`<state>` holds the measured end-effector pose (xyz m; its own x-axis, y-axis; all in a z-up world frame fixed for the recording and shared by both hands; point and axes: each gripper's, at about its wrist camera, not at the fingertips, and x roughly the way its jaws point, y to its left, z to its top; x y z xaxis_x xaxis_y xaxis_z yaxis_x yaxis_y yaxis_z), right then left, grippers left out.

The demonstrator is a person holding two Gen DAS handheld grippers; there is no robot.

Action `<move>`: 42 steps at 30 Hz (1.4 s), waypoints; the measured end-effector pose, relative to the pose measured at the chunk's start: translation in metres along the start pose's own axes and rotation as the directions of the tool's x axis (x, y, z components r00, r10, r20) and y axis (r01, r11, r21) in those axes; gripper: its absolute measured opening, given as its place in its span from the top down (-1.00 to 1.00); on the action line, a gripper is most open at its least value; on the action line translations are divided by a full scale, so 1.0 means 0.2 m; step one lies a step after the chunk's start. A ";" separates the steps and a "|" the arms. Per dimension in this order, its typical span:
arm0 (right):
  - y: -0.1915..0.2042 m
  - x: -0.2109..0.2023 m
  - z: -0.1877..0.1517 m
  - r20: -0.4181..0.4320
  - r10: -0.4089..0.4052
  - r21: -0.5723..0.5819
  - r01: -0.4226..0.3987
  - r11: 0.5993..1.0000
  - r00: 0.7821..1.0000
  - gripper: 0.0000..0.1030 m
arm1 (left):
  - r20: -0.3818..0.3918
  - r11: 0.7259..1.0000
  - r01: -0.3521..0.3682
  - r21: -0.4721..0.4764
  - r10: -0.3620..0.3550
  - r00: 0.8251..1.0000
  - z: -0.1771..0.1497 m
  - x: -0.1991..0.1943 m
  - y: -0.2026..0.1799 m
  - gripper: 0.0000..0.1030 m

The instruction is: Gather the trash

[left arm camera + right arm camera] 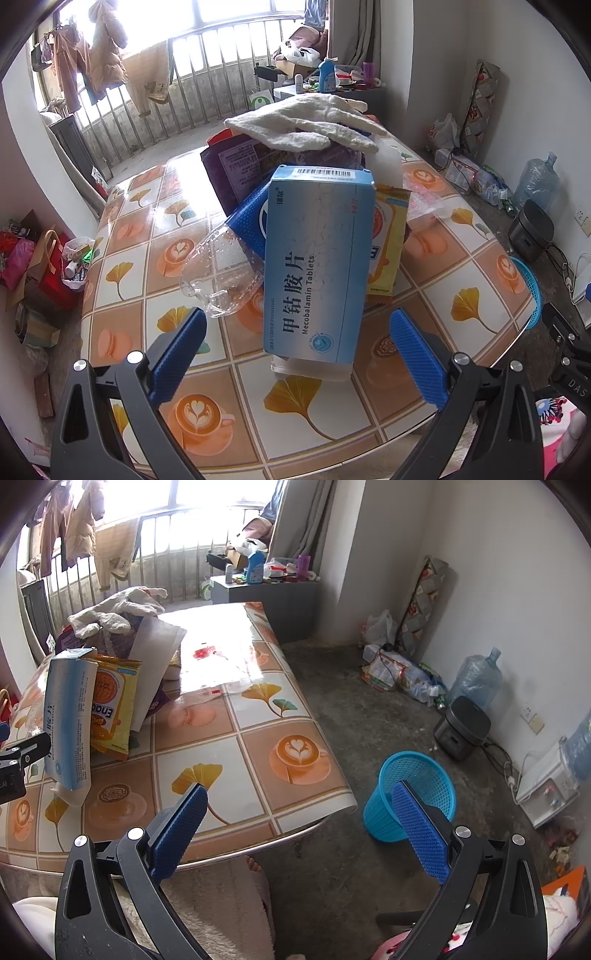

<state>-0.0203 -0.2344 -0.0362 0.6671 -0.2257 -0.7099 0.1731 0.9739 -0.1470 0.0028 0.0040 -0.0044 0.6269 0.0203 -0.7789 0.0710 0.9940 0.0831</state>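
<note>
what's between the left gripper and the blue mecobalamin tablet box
Nothing: only bare patterned tablecloth shows between the open left gripper and the blue mecobalamin tablet box, as the left wrist view shows.

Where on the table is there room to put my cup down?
The near strip of table in front of the tablet box is bare, and so is the right side by the table edge. The middle is crowded: the box, biscuit packet and glove are piled together.

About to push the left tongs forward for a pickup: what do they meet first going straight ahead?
Most likely the blue Mecobalamin tablet box, which sits centred just beyond the open left tongs, propped on the trash pile. The clear plastic bottle lies off to the side. Depth is hard to judge.
</note>
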 end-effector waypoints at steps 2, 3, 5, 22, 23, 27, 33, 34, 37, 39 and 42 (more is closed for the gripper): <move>0.00 0.00 0.00 -0.001 0.000 0.000 0.000 1.000 1.000 -0.84 | 0.000 1.000 -0.001 0.001 0.001 1.000 0.00 0.00 0.00 -0.89; 0.00 0.00 0.00 -0.002 0.000 -0.001 0.000 1.000 1.000 -0.84 | -0.001 1.000 0.000 0.000 0.000 1.000 0.00 0.00 0.00 -0.89; -0.01 0.00 0.00 -0.002 -0.001 -0.001 0.001 1.000 1.000 -0.84 | -0.001 1.000 -0.003 0.001 0.003 1.000 0.00 0.00 0.00 -0.89; -0.01 -0.01 0.00 0.000 0.002 0.000 -0.002 1.000 1.000 -0.84 | -0.009 1.000 -0.017 0.004 0.017 1.000 0.00 0.01 0.00 -0.89; -0.01 -0.01 0.00 0.001 0.002 0.000 -0.002 1.000 1.000 -0.84 | -0.010 1.000 -0.017 0.004 0.017 1.000 0.00 0.01 0.00 -0.89; -0.01 -0.01 0.00 0.000 0.002 0.001 -0.002 1.000 1.000 -0.84 | -0.009 1.000 -0.017 0.002 0.017 1.000 0.00 0.01 0.00 -0.89; -0.01 -0.01 0.01 0.001 0.003 0.003 -0.003 1.000 1.000 -0.84 | -0.011 1.000 -0.016 -0.001 0.016 1.000 0.01 0.01 0.01 -0.89; 0.01 -0.01 0.01 0.002 0.002 0.002 -0.002 1.000 1.000 -0.84 | -0.011 1.000 -0.016 -0.001 0.016 1.000 0.01 0.01 0.01 -0.89; 0.02 -0.01 0.03 0.005 -0.003 0.010 0.003 1.000 1.000 -0.84 | -0.009 1.000 -0.012 -0.002 0.012 1.000 0.01 0.01 0.02 -0.89; 0.05 -0.01 0.07 0.006 -0.004 0.014 0.004 1.000 1.000 -0.84 | -0.008 1.000 -0.009 -0.005 0.009 1.000 0.01 0.02 0.03 -0.89; 0.07 0.00 0.10 0.012 0.004 0.018 -0.004 1.000 1.000 -0.84 | -0.007 1.000 0.003 -0.015 -0.003 1.000 0.01 0.04 0.05 -0.89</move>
<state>-0.0034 -0.2207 -0.0247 0.6762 -0.2220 -0.7024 0.1830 0.9742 -0.1317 0.0104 0.0146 -0.0072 0.6210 0.0177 -0.7836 0.0613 0.9956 0.0711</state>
